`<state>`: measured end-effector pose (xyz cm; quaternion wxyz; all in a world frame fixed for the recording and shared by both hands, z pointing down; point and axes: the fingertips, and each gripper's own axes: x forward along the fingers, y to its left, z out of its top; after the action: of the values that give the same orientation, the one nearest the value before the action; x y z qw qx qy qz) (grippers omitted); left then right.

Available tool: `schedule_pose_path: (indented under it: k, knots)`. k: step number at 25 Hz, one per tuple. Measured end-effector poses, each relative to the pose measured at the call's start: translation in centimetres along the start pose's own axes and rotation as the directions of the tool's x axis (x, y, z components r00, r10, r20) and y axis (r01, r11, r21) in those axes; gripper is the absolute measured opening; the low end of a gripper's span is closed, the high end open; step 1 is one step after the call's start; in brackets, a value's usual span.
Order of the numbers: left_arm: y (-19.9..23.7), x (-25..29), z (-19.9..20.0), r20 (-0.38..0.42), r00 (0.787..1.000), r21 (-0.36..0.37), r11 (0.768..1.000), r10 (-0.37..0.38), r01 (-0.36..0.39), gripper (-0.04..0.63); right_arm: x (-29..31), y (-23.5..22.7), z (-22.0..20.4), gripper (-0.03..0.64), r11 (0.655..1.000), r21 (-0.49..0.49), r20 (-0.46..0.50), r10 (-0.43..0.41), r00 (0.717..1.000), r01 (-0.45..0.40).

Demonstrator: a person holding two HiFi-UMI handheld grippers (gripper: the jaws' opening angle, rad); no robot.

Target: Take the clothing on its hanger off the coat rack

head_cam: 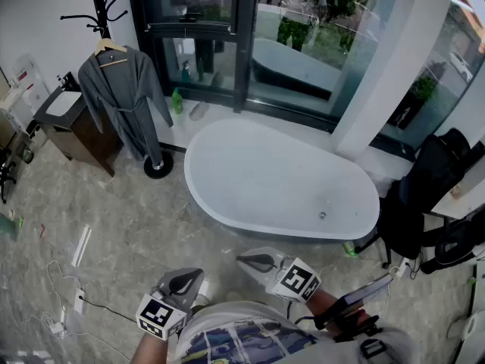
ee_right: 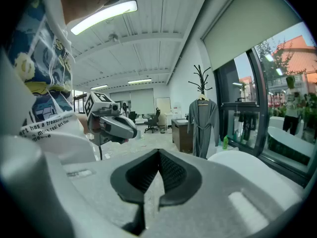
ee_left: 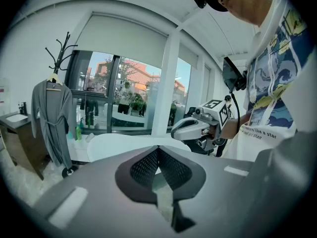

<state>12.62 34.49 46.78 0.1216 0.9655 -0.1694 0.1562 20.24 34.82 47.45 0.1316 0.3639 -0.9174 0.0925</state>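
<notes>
A grey robe (head_cam: 121,97) hangs on a wooden hanger (head_cam: 111,48) from a black coat rack (head_cam: 97,2) at the far left, by the window. The robe (ee_left: 51,118) also shows at the left of the left gripper view, and the robe (ee_right: 201,125) stands mid-right in the right gripper view. Both grippers are held low, close to the person's body, far from the rack. My left gripper (head_cam: 191,282) is shut with nothing in it. My right gripper (head_cam: 250,263) is shut and empty too.
A white bathtub (head_cam: 280,180) fills the middle of the floor between me and the window. A dark wooden cabinet (head_cam: 72,123) stands left of the rack. A black chair (head_cam: 424,196) with bags is at the right. Cables (head_cam: 61,309) lie on the floor at the lower left.
</notes>
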Motion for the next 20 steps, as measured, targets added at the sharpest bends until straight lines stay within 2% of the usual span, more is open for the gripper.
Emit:
schedule_pose_path:
  k: [5, 11, 16, 18, 20]
  knots:
    - [0.4, 1.5, 0.9, 0.008, 1.000, 0.025, 1.000, 0.004, -0.004, 0.002, 0.1, -1.8, -0.1, 0.001, 1.000, -0.011, 0.016, 0.004, 1.000, -0.003]
    - [2.1, 1.4, 1.6, 0.003, 0.999, 0.000, 0.999, 0.042, -0.042, 0.002, 1.7, -3.5, -0.2, 0.002, 0.999, 0.009, 0.008, 0.036, 0.999, -0.036]
    - [6.5, 0.6, 1.0, 0.009, 0.997, -0.040, 0.997, 0.072, -0.071, 0.002, 6.1, -5.9, 0.9, 0.003, 0.999, 0.008, 0.000, 0.045, 0.999, -0.045]
    - [8.8, 0.4, 1.2, 0.022, 0.997, -0.053, 0.996, 0.071, -0.070, 0.002, 8.4, -6.9, 1.2, 0.050, 0.999, -0.007, -0.026, 0.054, 0.998, -0.054]
    - [11.2, 0.4, 1.2, 0.038, 0.997, -0.062, 0.996, 0.063, -0.060, 0.002, 10.7, -7.9, 1.8, 0.063, 0.998, -0.018, -0.049, 0.061, 0.997, -0.062]
